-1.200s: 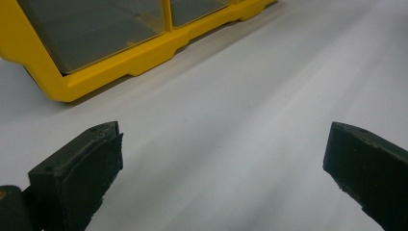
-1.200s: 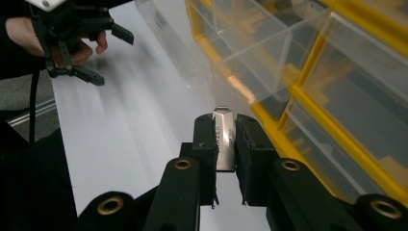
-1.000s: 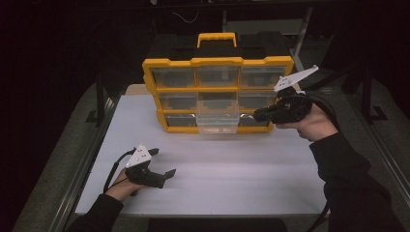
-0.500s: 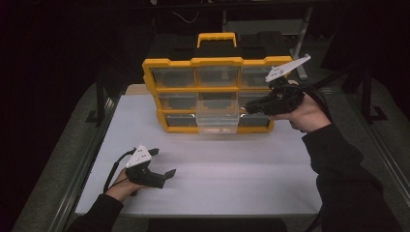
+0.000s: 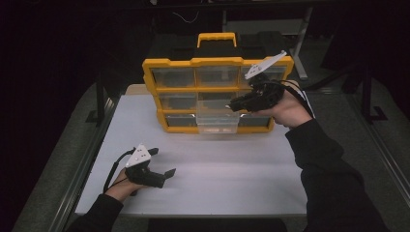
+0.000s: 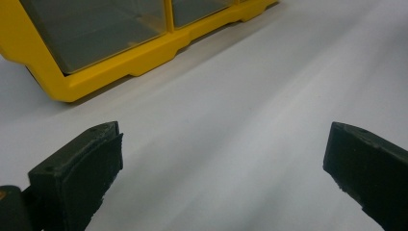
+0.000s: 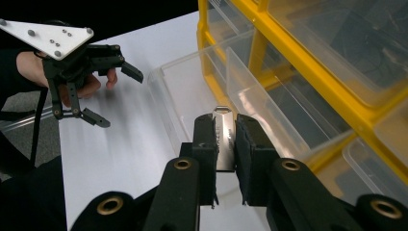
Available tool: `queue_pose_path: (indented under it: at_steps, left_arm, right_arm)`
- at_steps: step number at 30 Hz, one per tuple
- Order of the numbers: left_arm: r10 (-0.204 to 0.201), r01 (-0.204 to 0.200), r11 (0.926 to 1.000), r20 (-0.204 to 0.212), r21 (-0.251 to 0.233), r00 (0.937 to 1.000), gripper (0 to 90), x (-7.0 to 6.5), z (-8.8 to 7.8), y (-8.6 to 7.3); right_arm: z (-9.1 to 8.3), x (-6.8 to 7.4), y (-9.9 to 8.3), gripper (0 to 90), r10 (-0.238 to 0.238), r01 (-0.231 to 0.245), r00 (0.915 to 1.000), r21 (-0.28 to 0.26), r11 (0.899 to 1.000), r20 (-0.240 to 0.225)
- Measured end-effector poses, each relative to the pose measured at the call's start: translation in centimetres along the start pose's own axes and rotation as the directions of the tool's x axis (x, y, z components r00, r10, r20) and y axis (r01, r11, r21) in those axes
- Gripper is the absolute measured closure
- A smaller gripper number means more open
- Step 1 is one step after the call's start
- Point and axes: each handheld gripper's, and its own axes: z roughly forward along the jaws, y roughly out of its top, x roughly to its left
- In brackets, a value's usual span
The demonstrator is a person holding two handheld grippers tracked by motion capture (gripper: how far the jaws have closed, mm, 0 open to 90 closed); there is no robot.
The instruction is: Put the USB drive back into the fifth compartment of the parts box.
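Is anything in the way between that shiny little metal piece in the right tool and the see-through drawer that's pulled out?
Nothing visible. The right tool holds the metal piece just above the open clear drawer, whose top is uncovered.

A small flat shiny metal piece (image 7: 222, 139) — thin, silvery, standing upright on edge — sits above the pulled-out clear bottom-middle drawer (image 7: 192, 91) of the yellow organizer (image 5: 217, 92).

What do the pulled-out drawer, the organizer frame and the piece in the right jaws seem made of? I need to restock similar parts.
Pulled-out drawer: clear, glossy plastic by its look; the table shows through it.
Organizer frame: opaque yellow moulded plastic, smooth.
Small piece in the right gripper: probably metal, silvery and mirror-bright.
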Motion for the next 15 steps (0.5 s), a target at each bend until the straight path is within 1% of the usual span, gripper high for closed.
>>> queue_pose_path:
  at_steps: [7,8,15]
  left_arm:
    - [0.001,-0.001,1.0000,0.004,0.002,1.0000,0.0,0.0,0.0,0.0]
    - [0.001,-0.001,1.0000,0.005,0.002,1.0000,0.0,0.0,0.0,0.0]
    - [0.003,-0.003,1.0000,0.008,0.004,1.0000,0.0,0.0,0.0,0.0]
  right_arm:
    - [1.5,0.0,0.9,77.6,-0.024,0.024,0.9997,0.017,1.000,-0.005]
    - [1.7,0.1,1.0,77.6,-0.017,0.017,0.9998,0.022,1.000,-0.005]
    - [3.1,0.0,1.3,77.5,-0.026,0.026,0.9997,0.046,0.999,-0.006]
